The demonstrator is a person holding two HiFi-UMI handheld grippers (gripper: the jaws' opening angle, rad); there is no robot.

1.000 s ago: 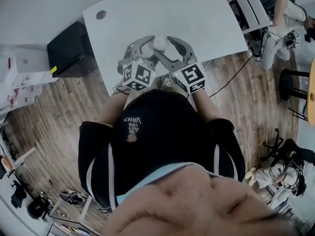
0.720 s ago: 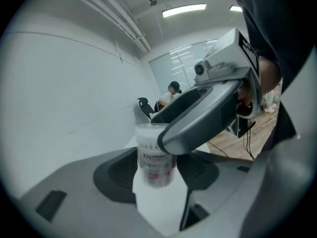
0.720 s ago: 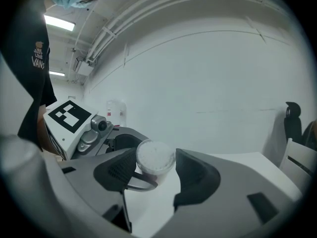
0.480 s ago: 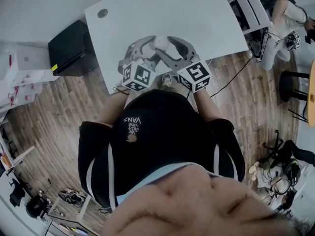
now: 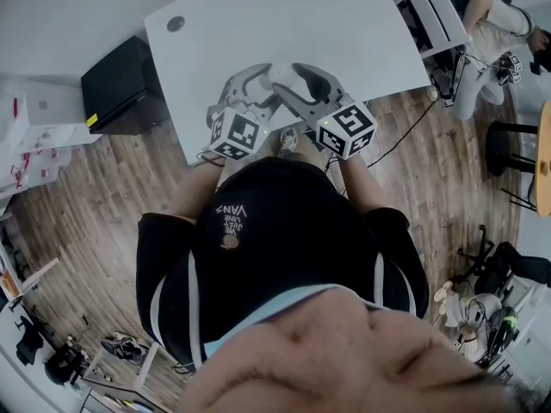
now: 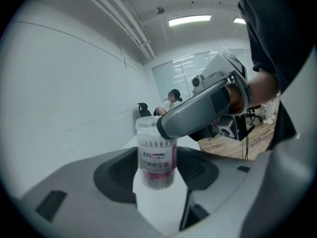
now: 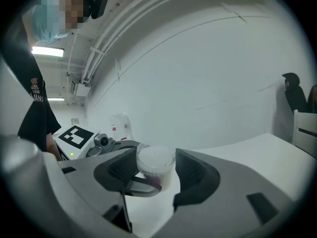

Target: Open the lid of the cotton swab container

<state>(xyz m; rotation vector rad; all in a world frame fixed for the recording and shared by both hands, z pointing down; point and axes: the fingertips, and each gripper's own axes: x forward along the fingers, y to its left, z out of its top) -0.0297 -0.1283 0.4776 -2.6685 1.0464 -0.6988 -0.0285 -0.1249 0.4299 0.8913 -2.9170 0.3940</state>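
Note:
A small clear cotton swab container (image 5: 280, 76) with a pink label is held just above the white table (image 5: 284, 15), between both grippers. In the left gripper view its body (image 6: 157, 155) sits upright between the dark pads, and my left gripper (image 6: 156, 175) is shut on it. A finger (image 6: 198, 110) of the right gripper crosses its top. In the right gripper view the round lid (image 7: 155, 158) fills the gap between the pads, with my right gripper (image 7: 156, 171) shut on it. The lid still sits on the container. Both grippers, left (image 5: 265, 86) and right (image 5: 294, 81), meet near the table's front edge.
A black box (image 5: 120, 84) stands on the wooden floor left of the table. A round grommet (image 5: 176, 24) marks the table's far left corner. At the upper right a seated person (image 5: 499, 24), a stool (image 5: 508, 144) and floor cables (image 5: 405, 136) are in view.
The right gripper's marker cube has shifted a little right and turned, while the left cube has turned slightly. The container stays between both grippers at the same spot.

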